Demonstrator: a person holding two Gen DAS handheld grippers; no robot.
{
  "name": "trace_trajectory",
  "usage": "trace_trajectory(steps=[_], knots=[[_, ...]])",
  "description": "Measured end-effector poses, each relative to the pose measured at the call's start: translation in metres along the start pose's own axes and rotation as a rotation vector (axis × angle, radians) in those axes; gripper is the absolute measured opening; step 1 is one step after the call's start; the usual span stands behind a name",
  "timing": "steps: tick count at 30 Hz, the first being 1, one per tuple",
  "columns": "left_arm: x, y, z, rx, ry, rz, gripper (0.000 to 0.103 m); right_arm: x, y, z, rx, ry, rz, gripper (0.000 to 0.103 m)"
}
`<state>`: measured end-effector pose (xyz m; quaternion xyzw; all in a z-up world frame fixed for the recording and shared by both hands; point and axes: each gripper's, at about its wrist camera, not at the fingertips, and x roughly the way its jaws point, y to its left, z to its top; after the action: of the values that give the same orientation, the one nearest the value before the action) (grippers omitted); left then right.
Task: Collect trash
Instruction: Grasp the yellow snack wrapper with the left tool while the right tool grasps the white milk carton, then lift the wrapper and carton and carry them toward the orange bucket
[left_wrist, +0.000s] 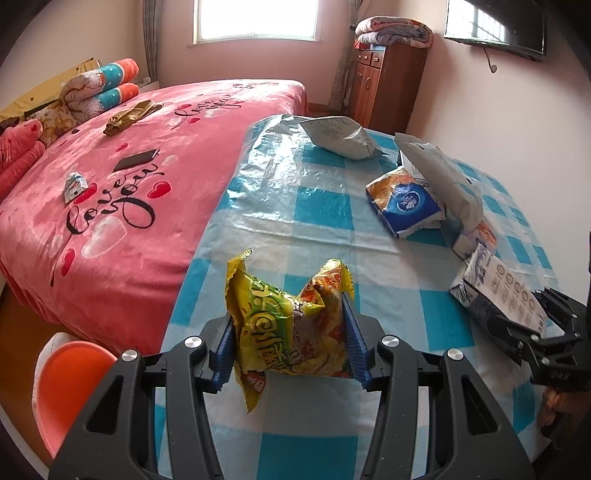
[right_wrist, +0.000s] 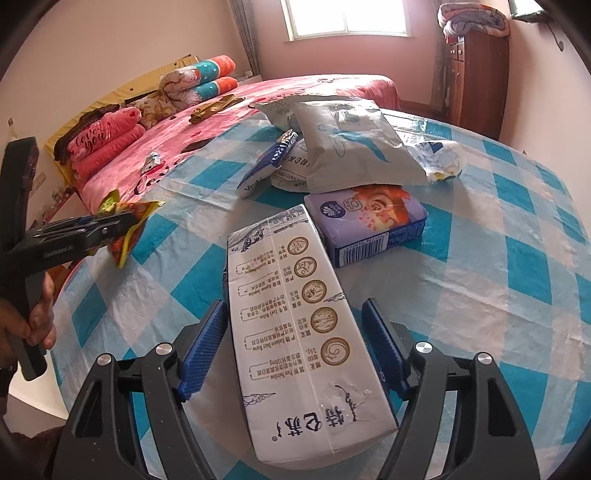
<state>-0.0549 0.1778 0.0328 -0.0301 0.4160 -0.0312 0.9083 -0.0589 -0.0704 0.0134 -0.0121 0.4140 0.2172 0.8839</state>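
Observation:
My left gripper (left_wrist: 290, 310) is shut on a crumpled yellow snack bag (left_wrist: 280, 332), which hangs between its blue pads above the blue-checked tablecloth (left_wrist: 317, 206). The right wrist view shows the same snack bag (right_wrist: 138, 218) in the left gripper (right_wrist: 122, 225), out at the table's left edge. A white milk carton (right_wrist: 291, 332) lies flat on the cloth between the pads of my right gripper (right_wrist: 293, 304). A thin gap shows at the right pad, so the jaws stand open around the carton. In the left wrist view, the carton (left_wrist: 498, 291) and right gripper (left_wrist: 532, 325) are at the far right.
Beyond the carton lie a purple tissue pack (right_wrist: 369, 221), a grey mailer bag (right_wrist: 347, 147), a blue-white wrapper (right_wrist: 269, 162) and a small clear bag (right_wrist: 439, 158). A pink bed (left_wrist: 110, 206) borders the table on the left, with an orange stool (left_wrist: 70, 387) below.

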Motion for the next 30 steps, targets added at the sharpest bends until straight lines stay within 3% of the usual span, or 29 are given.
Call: trace_trajectory(steps=[4,12,20,30], knots=[[-0.006,0.003,-0.008,-0.003,-0.006,-0.022,0.052,-0.006,0.004,-0.003,-0.012,-0.017,-0.024,0.064],[-0.013,-0.001,-0.019,0.017,0.003,-0.093,0.053,-0.016,0.003,-0.010,0.005,-0.045,-0.063,0.064],[-0.004,-0.010,-0.030,0.038,0.026,-0.061,0.063,-0.024,-0.003,-0.017,0.062,-0.054,-0.034,0.064],[-0.006,-0.008,-0.033,0.002,-0.003,-0.059,0.052,-0.032,-0.004,-0.020,0.123,-0.062,0.014,0.064]])
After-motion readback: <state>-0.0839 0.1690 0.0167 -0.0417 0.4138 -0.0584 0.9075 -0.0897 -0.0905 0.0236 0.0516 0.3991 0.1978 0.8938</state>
